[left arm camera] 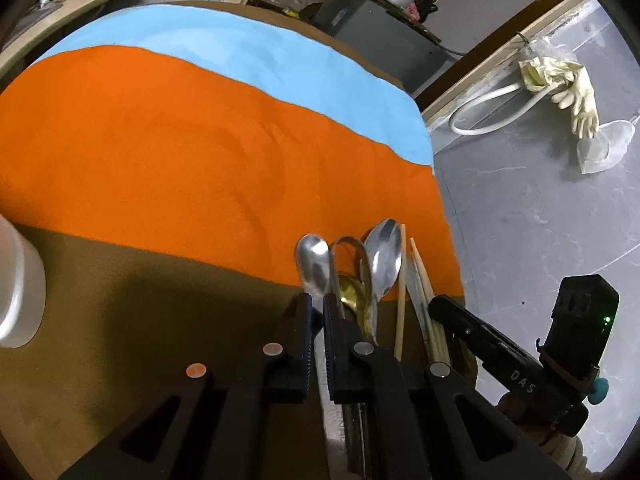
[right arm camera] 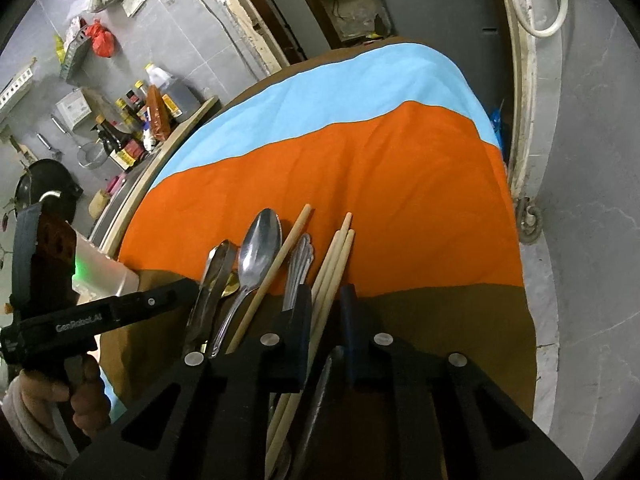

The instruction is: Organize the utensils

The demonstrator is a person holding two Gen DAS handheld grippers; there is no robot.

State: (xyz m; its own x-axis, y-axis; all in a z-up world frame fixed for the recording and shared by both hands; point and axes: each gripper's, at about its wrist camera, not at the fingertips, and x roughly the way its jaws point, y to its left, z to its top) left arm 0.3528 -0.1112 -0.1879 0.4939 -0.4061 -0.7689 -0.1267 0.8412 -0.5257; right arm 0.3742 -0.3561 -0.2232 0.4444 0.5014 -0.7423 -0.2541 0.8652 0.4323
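A heap of utensils lies on the brown front strip of the cloth. In the left wrist view my left gripper (left arm camera: 317,307) is shut on the handle of a steel spoon (left arm camera: 313,264). Beside it lie metal tongs (left arm camera: 352,252), a gold spoon (left arm camera: 354,294), a second steel spoon (left arm camera: 385,260) and wooden chopsticks (left arm camera: 420,276). In the right wrist view my right gripper (right arm camera: 326,300) is narrowly open around a bundle of chopsticks (right arm camera: 336,258). To its left lie a lone chopstick (right arm camera: 280,260), a fluted handle (right arm camera: 299,266), a steel spoon (right arm camera: 258,252) and the tongs (right arm camera: 214,276).
The table carries an orange, blue and brown cloth (left arm camera: 160,140). A white cup (left arm camera: 18,292) stands at the left edge. The table's right edge (right arm camera: 516,216) drops to a grey floor with gloves and a hose (left arm camera: 560,88). Shelves with bottles (right arm camera: 128,128) stand left.
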